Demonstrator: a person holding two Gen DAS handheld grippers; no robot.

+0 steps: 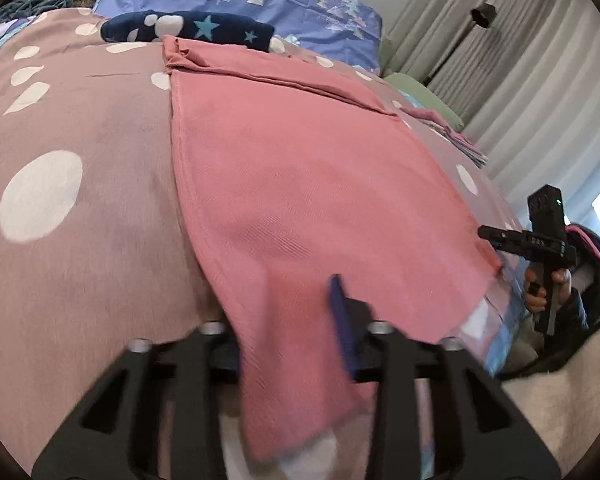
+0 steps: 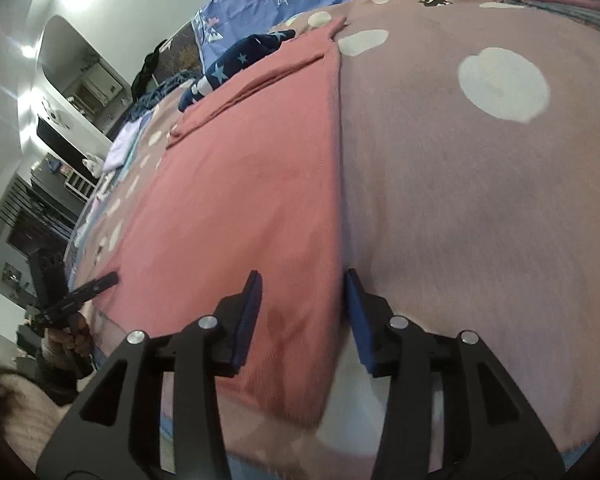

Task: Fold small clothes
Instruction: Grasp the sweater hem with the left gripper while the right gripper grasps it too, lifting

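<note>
Pink garment (image 1: 300, 168) lies spread flat on the spotted bedcover (image 1: 80, 128), its far hem already doubled over toward twelve o'clock, its near edge hanging off the bed's front at six o'clock. Judging by this, the step in hand is taking hold of the two near corners for the next fold.

Left gripper (image 1: 296, 320) has its jaws pressed nearly together with the near left corner of the cloth between them; one blue pad (image 1: 342, 312) shows, the other is hidden under the fabric, so it reads as pinching the garment. Right gripper (image 2: 304, 312) stands spread, its pads astride the garment's right edge at the near corner, not pressing on it.

Next, I judge, the right jaws must close on that edge; then both corners should rise together and travel toward twelve o'clock, kept level so the fold lands square.

A navy star-print cloth (image 1: 188, 28) sits beyond the garment at eleven o'clock. No brand, label or legible writing shows anywhere; small marks on the far gripper's body are too blurred to read.
</note>
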